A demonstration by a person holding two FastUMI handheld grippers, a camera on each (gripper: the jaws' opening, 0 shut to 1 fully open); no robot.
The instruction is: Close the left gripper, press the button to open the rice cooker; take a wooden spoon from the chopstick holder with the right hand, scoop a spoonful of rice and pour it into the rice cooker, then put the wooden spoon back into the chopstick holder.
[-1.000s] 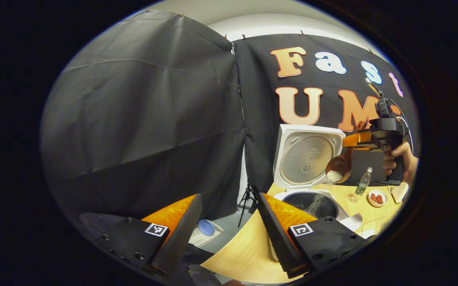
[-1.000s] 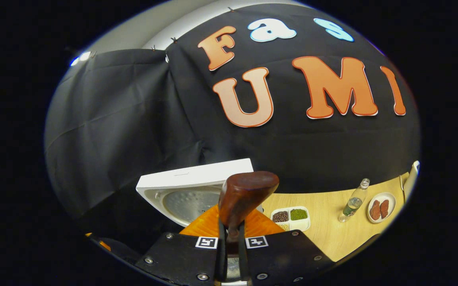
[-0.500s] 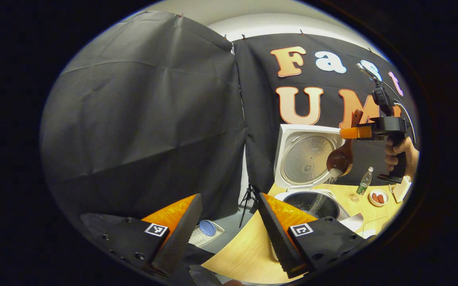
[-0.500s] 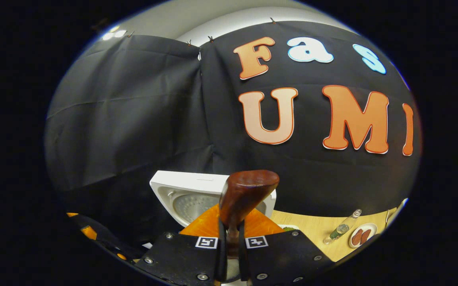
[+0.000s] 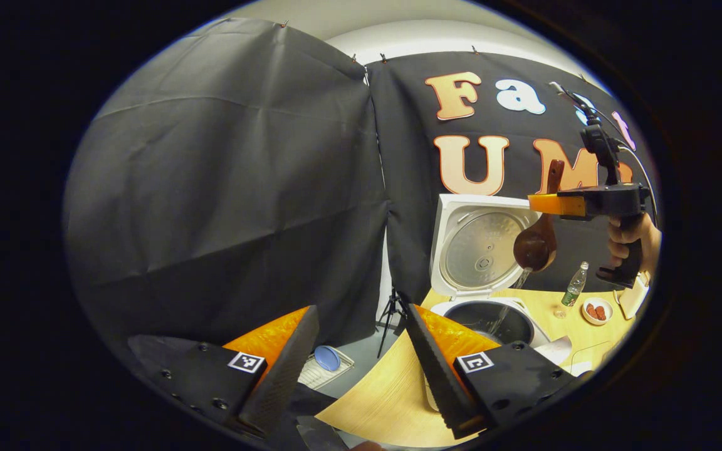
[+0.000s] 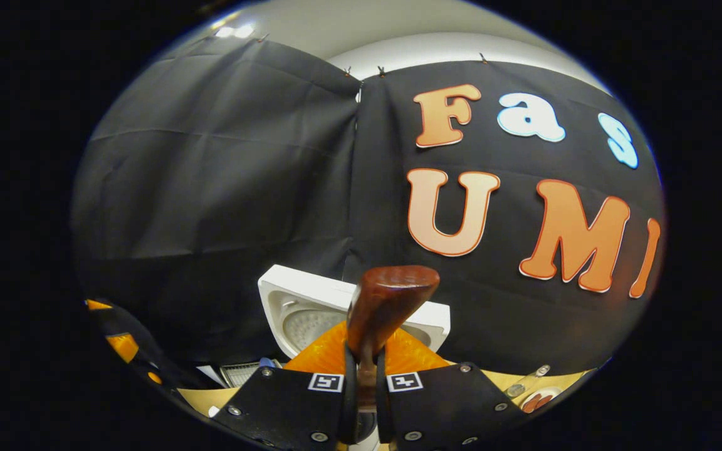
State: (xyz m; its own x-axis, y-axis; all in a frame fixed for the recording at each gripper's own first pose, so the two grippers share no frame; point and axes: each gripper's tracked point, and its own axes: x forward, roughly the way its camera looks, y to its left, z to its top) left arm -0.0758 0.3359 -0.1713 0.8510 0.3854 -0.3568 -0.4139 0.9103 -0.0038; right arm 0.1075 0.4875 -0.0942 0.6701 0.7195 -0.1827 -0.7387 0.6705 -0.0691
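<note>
Rice cooker [image 5: 483, 300]: on the tabletop [image 5: 392, 394], lid raised upright behind the dark inner pot.
Wooden spoon [image 5: 535, 244]: above the pot, bowl tipped down, a thin stream of rice [image 5: 504, 310] falling into the cooker.
Right tool [image 5: 549, 205]: clamped on the spoon handle, held by a hand [image 5: 629, 241] right of the cooker.
Left tool [image 5: 361, 363]: fingers spread apart, gripping nothing, in front of the cooker.
Bottle [image 5: 573, 288]: right of the cooker.

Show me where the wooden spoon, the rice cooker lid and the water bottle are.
wooden spoon [image 5: 535, 245]: left gripper view, on the back of its bowl.
rice cooker lid [image 5: 480, 247]: left gripper view, on the round metal inner plate.
water bottle [image 5: 574, 288]: left gripper view, on the clear body.
</note>
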